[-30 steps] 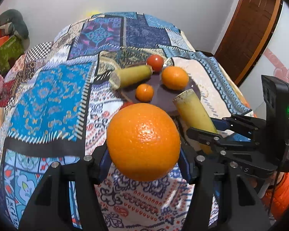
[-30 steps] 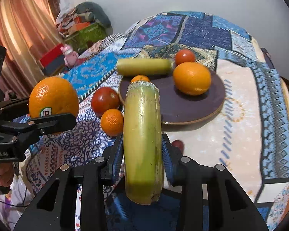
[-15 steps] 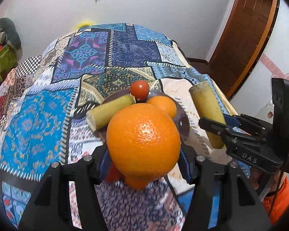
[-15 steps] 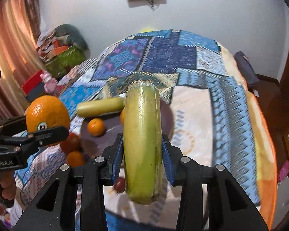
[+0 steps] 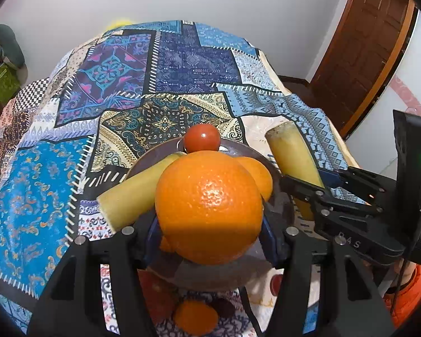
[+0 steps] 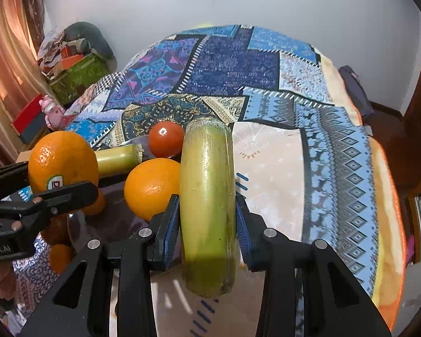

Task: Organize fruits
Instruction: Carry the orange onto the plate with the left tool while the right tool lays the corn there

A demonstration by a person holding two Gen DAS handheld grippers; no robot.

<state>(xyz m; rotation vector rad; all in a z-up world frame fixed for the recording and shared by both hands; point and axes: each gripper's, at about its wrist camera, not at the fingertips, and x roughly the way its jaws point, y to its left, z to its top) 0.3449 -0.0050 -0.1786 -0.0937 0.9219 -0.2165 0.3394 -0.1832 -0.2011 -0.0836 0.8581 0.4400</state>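
My left gripper [image 5: 209,224] is shut on a large orange [image 5: 209,206] and holds it above the dark round plate [image 5: 148,157]. The plate carries a yellow-green stalk [image 5: 134,193], a red tomato [image 5: 202,138] and another orange [image 5: 259,172]. My right gripper [image 6: 207,224] is shut on a second yellow-green stalk [image 6: 207,196], held just right of the plate. The left gripper with its orange [image 6: 61,160] shows at the left of the right wrist view. The right gripper with its stalk [image 5: 293,154] shows at the right of the left wrist view.
A small orange [image 5: 195,317] and dark red fruits lie on the patchwork cloth [image 5: 168,64] in front of the plate. Boxes and clutter [image 6: 75,64] stand at the far left by a curtain. A wooden door [image 5: 362,50] is at the right.
Both grippers have risen and moved forward with their fruit. The large orange now hangs over the plate, and the held stalk has come beside the plate's right side.
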